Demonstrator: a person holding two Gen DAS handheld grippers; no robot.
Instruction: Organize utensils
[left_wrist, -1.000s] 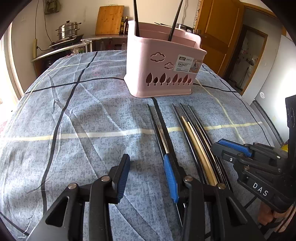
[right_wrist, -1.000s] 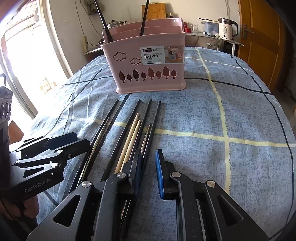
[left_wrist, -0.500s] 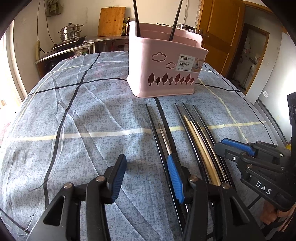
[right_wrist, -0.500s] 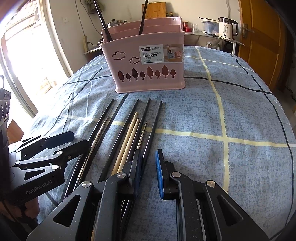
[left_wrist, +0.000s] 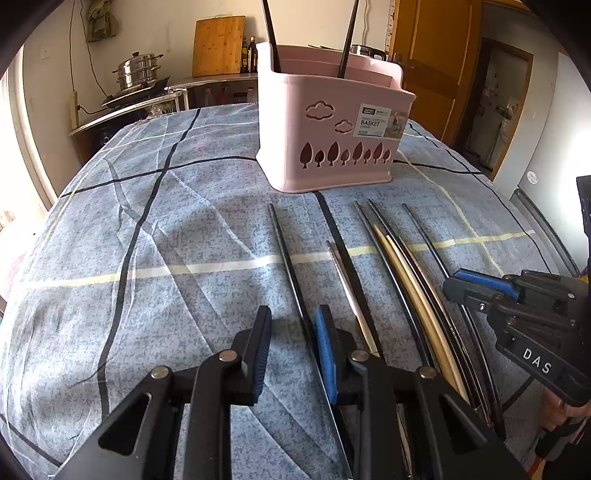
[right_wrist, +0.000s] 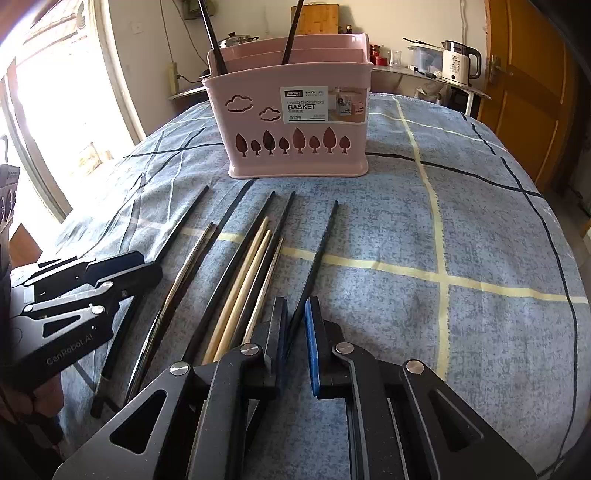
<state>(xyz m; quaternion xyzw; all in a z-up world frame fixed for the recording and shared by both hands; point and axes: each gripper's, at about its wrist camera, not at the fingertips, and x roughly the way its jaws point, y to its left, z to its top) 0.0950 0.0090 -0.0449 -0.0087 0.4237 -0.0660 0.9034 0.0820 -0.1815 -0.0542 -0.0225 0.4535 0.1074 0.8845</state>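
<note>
Kitchen table under a blue checked cloth (right_wrist: 480, 221); pink basket (right_wrist: 295, 147) stands at the far middle with two dark chopsticks already upright in it. Rest of the chopsticks lie in a loose row on the cloth between basket and grippers, dark, pale wood and metal mixed.

Step in hand: double pickup. Left gripper (left_wrist: 291, 332) jaws are closing round the leftmost black chopstick (left_wrist: 286, 254), gap on its left side, so no grip yet. Right gripper (right_wrist: 294, 332) jaws are closing on the rightmost black chopstick (right_wrist: 317, 258), nearly pinched, small gap visible.

Next, I'd judge: finish both squeezes, lift clear of the neighbours, tip each stick upright and drop it into a basket compartment. Risk: thin stick swivels in the pads or drags the one beside it
</note>
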